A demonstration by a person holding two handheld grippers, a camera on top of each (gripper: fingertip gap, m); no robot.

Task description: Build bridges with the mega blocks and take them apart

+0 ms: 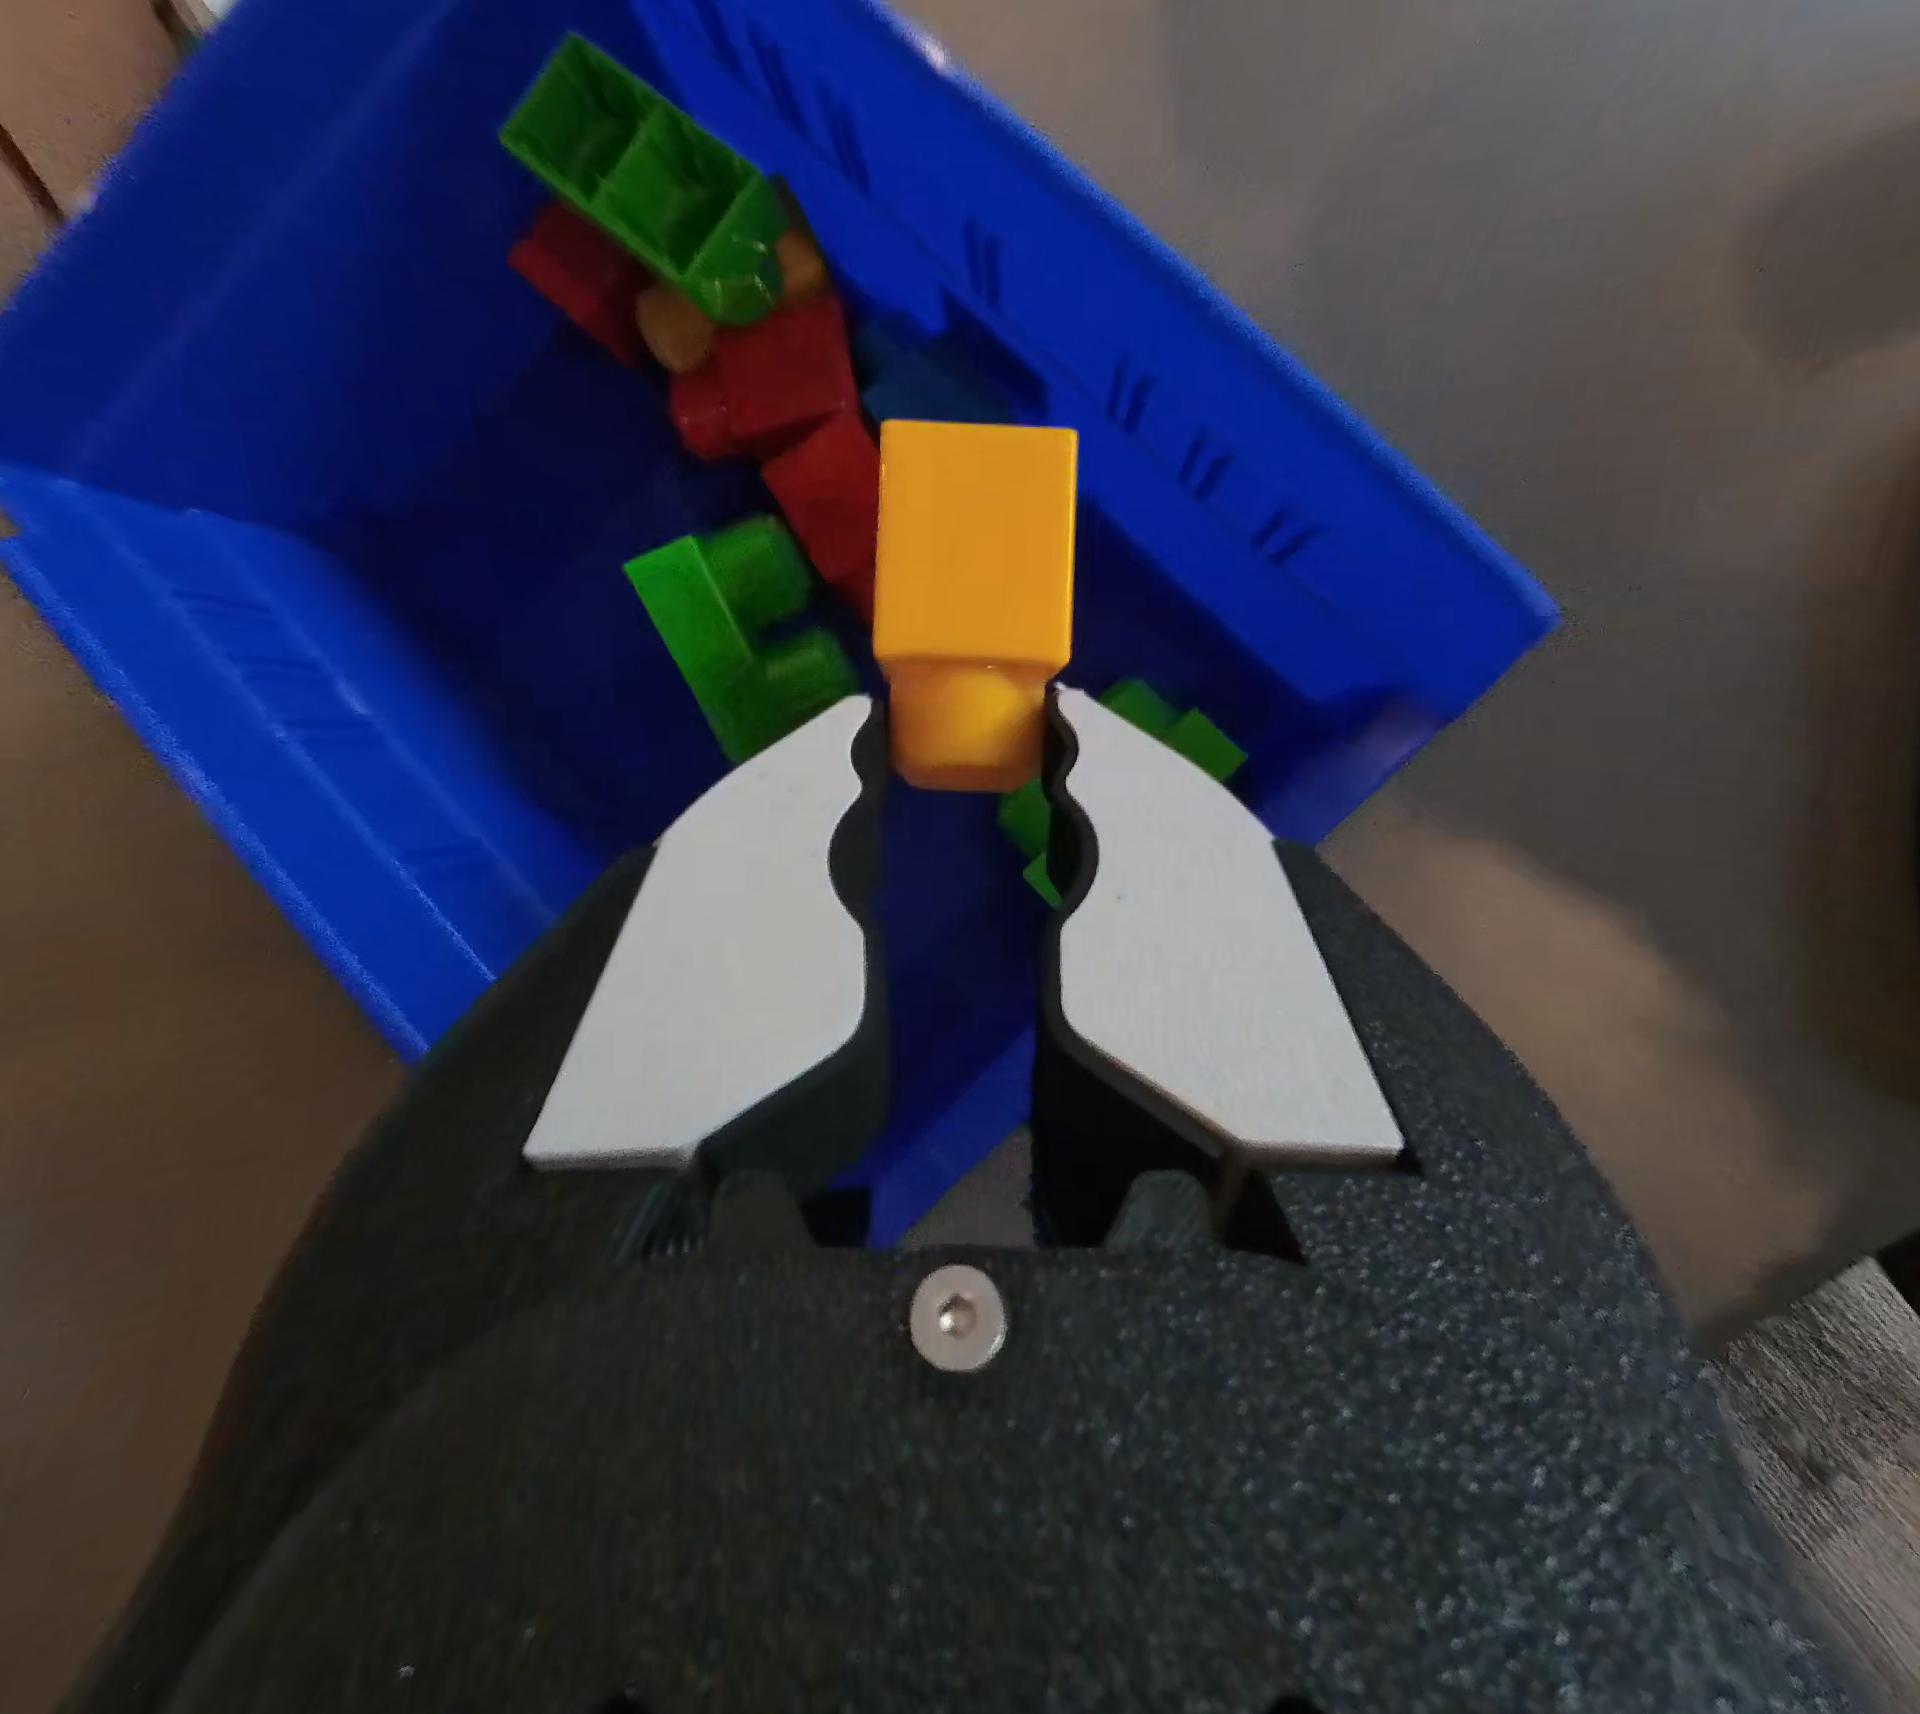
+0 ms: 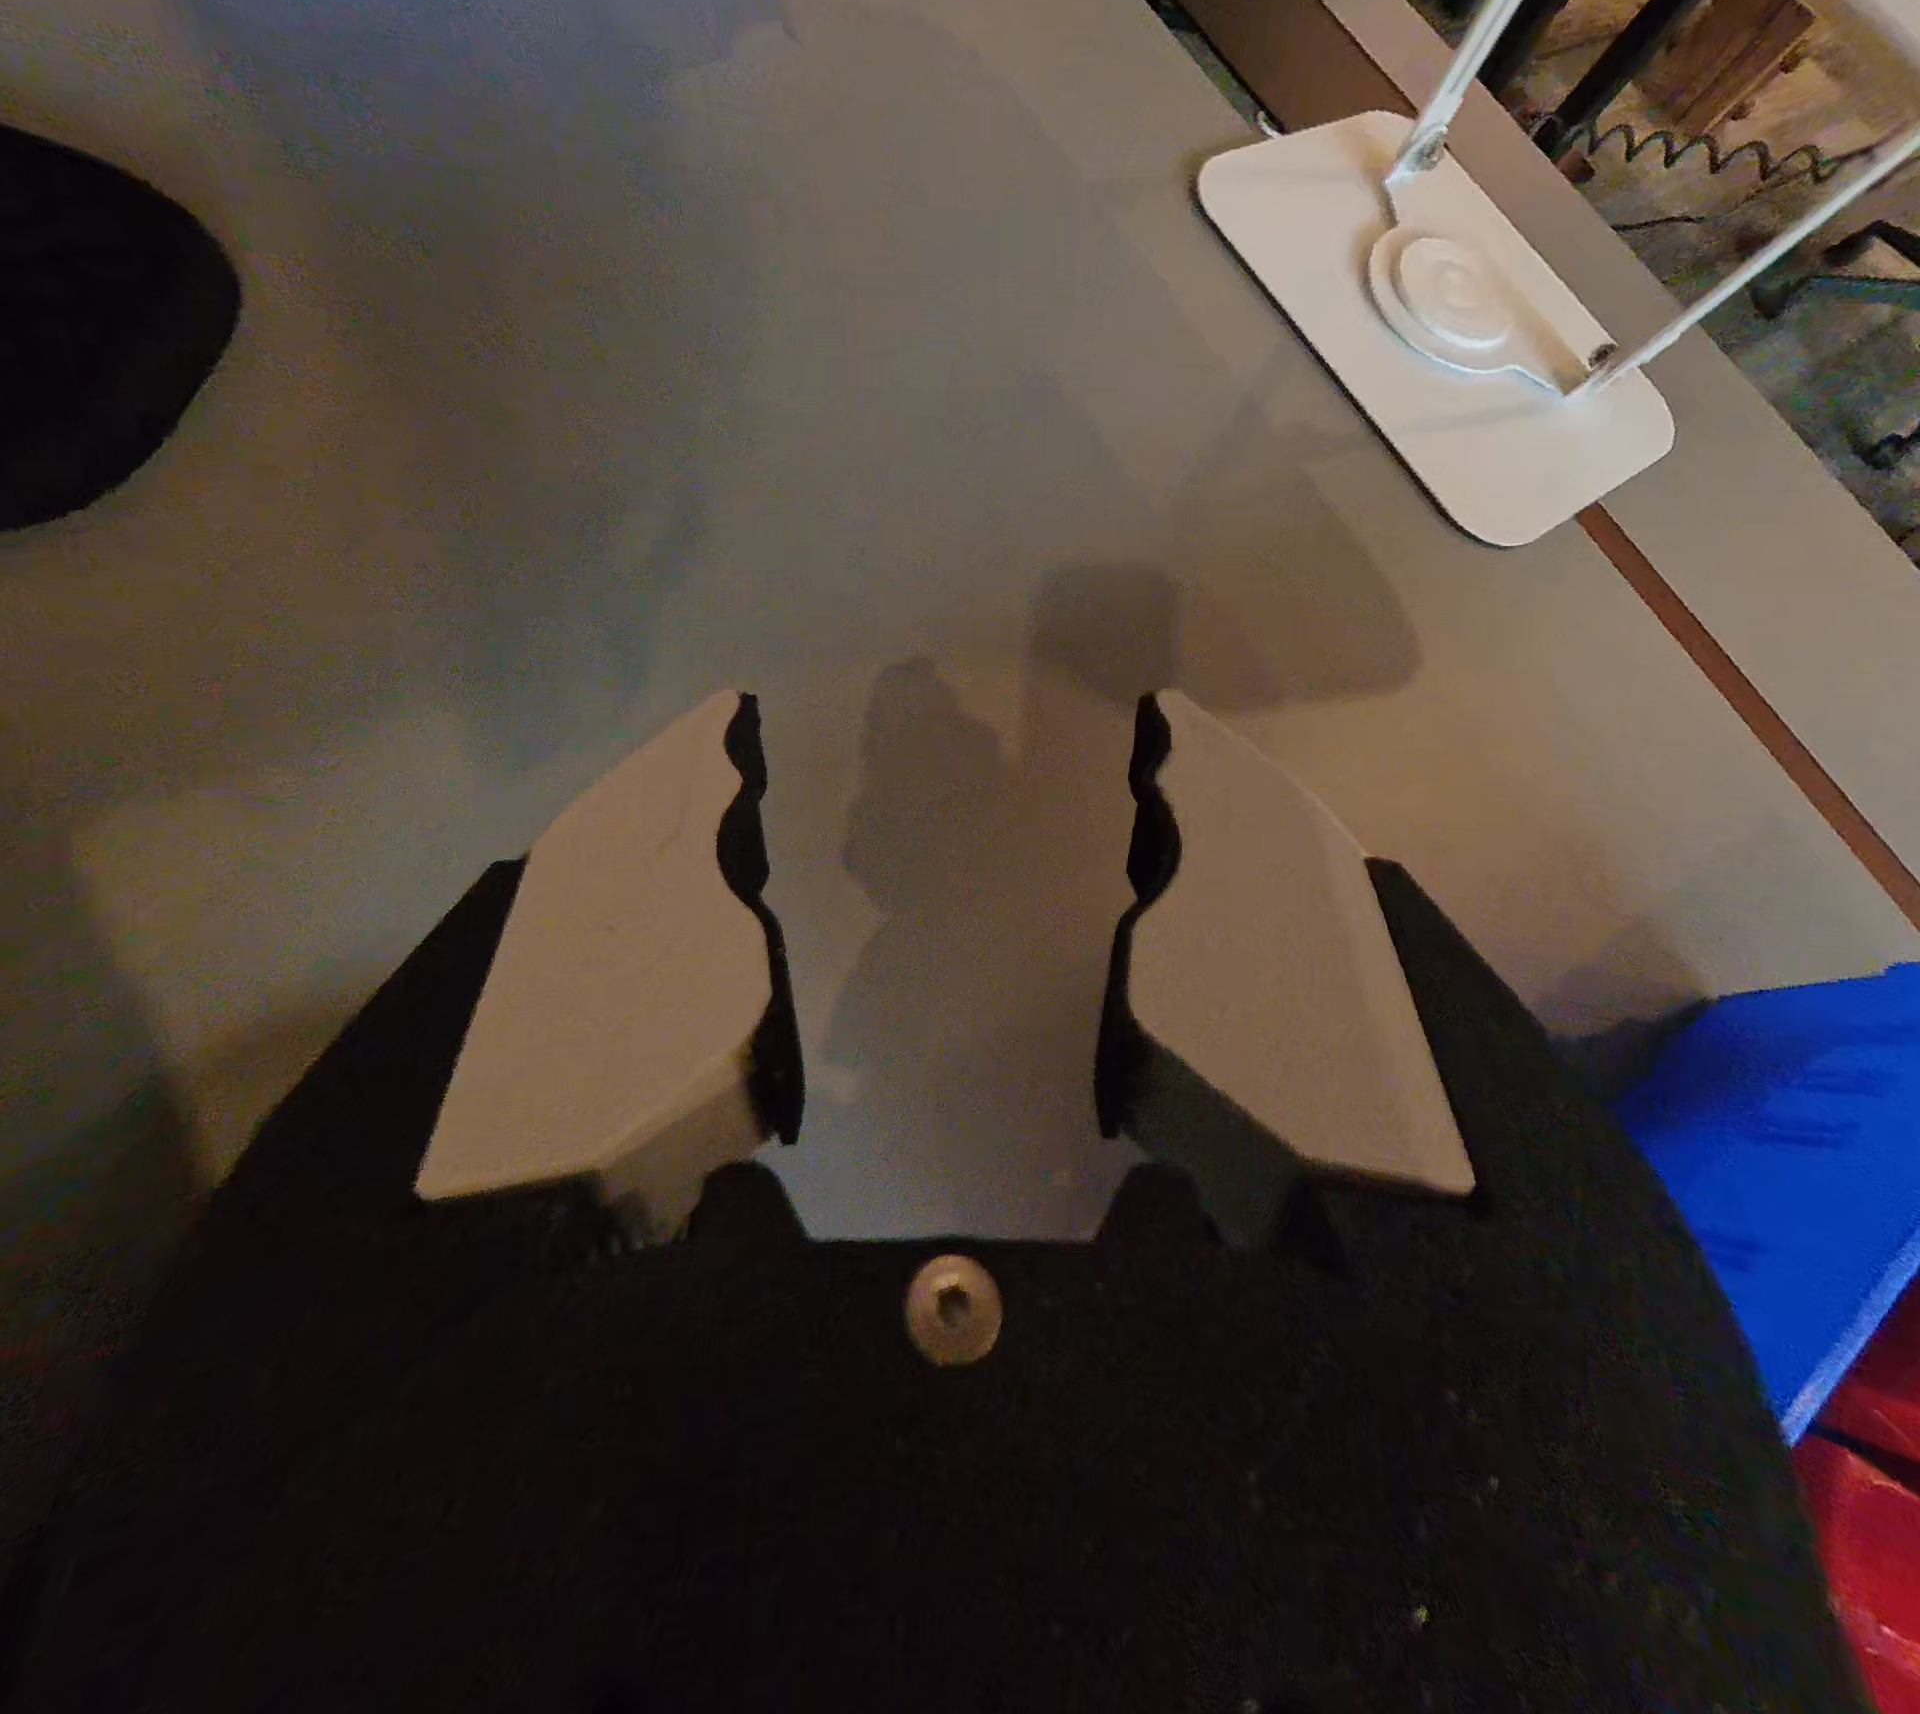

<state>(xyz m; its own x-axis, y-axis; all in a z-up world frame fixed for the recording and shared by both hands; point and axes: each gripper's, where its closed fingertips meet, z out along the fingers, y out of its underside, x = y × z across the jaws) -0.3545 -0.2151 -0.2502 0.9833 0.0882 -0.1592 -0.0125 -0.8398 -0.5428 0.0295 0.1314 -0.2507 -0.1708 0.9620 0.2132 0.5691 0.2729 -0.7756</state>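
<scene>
Left gripper (image 1: 964, 719) with yellow block (image 1: 975, 558) over blue bin (image 1: 312, 376)

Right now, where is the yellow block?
In the left wrist view the yellow block is gripped by its stud at the left gripper's tips, above the blue bin, beside red and green blocks.

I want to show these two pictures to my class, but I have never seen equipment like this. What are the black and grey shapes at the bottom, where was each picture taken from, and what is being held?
Each picture comes from a camera mounted on a hand-held gripper, looking forward along its two grey fingers. A person holds one in each hand; there is no robot arm.

In the left wrist view, the left gripper pinches a yellow block by its stud, above a blue bin that holds green and red blocks.

In the right wrist view, the right gripper is open and empty above a plain grey table. A white lamp base stands near the table's edge.
</scene>
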